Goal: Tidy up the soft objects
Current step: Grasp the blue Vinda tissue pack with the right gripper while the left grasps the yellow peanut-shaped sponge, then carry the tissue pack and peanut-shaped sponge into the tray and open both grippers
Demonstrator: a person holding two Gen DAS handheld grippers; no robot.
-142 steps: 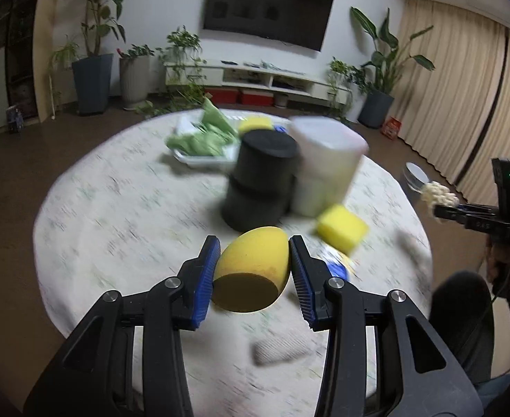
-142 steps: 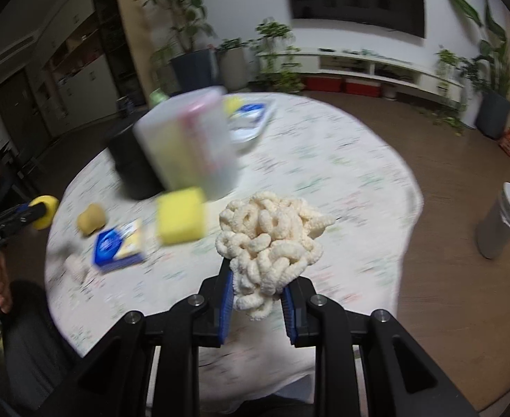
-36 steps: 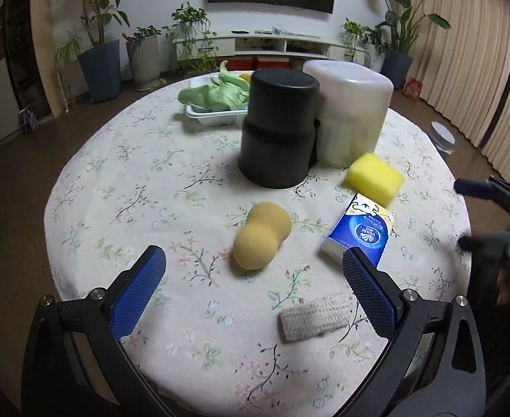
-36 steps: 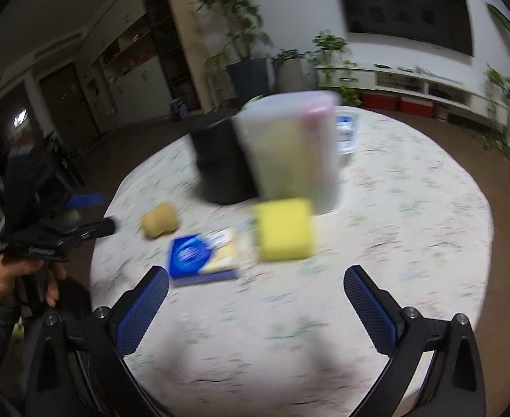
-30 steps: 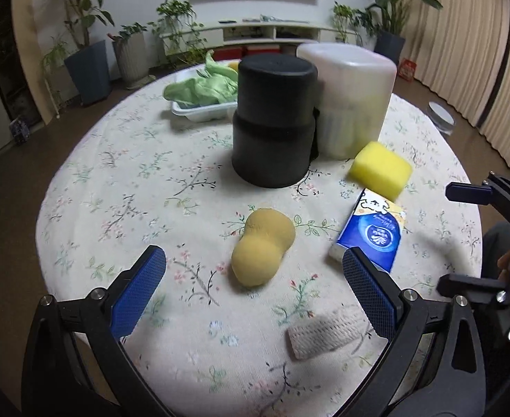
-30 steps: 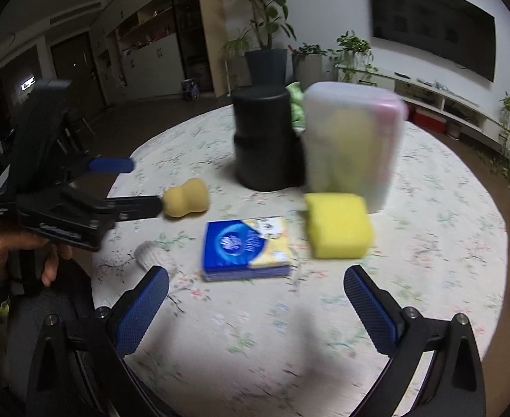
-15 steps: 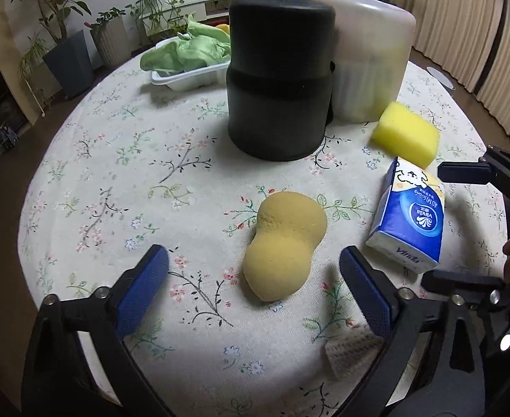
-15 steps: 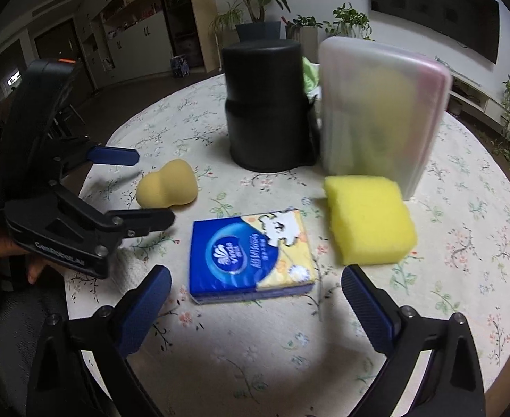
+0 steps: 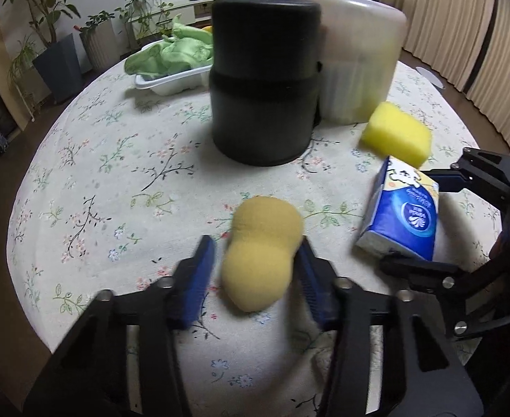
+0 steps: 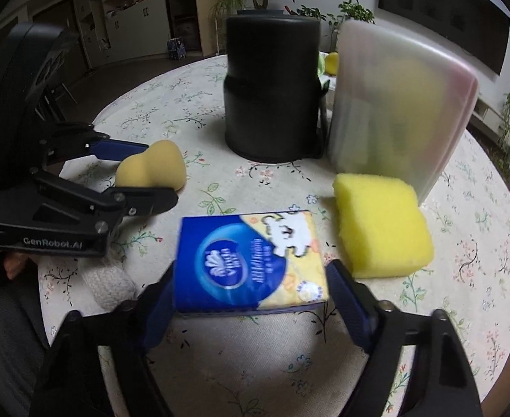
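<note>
On the flowered tablecloth (image 9: 109, 160), a gourd-shaped yellow sponge (image 9: 260, 255) lies between the narrowed fingers of the left gripper (image 9: 255, 271), whose contact cannot be told. Beside it, a blue tissue pack (image 10: 251, 266) sits between the right gripper (image 10: 251, 295) fingers, contact likewise unclear. Beyond them lie a square yellow sponge (image 10: 381, 227), black canister (image 9: 263, 83) and frosted container (image 10: 400, 107).

"GenRobot.AI" on left gripper (image 10: 157, 173)

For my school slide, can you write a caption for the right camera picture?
Right gripper straddles the blue tissue pack, jaws not yet closed, beside a yellow sponge.
</note>
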